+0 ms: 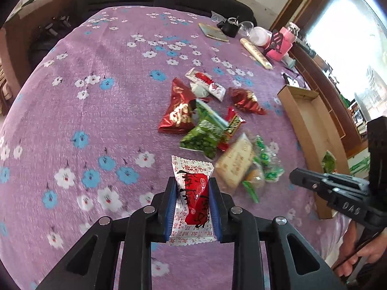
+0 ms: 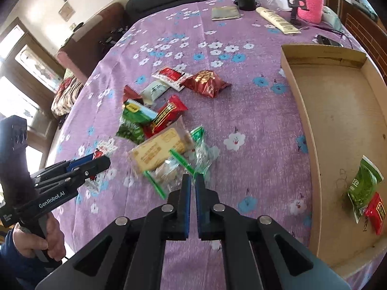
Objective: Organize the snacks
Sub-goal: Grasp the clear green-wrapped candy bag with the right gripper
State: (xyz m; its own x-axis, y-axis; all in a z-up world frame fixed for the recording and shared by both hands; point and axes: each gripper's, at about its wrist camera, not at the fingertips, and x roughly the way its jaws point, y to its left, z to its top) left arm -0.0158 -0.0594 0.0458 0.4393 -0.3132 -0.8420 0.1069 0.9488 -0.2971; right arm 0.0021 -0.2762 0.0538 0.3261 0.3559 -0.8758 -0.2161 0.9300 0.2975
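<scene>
1. Left gripper [image 1: 193,207]: pinching a red-and-white packet [image 1: 192,193] by its long edges, lifted clear of the purple floral surface [image 1: 96,120].
2. Right gripper [image 2: 191,193]: pads pressed together with nothing between them, pointing down at the near edge of the snack pile [image 2: 164,135].
3. Box [image 2: 338,125]: cardboard, lying at the right of the surface; a green packet [image 2: 364,188] and a small red packet [image 2: 376,213] are already lying in its near end. The remaining snacks are sitting well apart from it.
4. Risks, as judged:
   - The held packet is slick film gripped only at its edges; it may be buckling or slipping out on the way to the box.
   - The right gripper, coming down shut, could be shoving the clear green-striped bags [image 2: 200,149] aside instead of catching one.
   - The two grippers are working close together and could be colliding over the pile.
5. Writing:
   - "GenRobot.AI" on the left gripper's body, seen from the right wrist view.
   - "DAS" on the right gripper's body, seen from the left wrist view.
   - Packet print is Chinese script, too blurred to read.
</scene>
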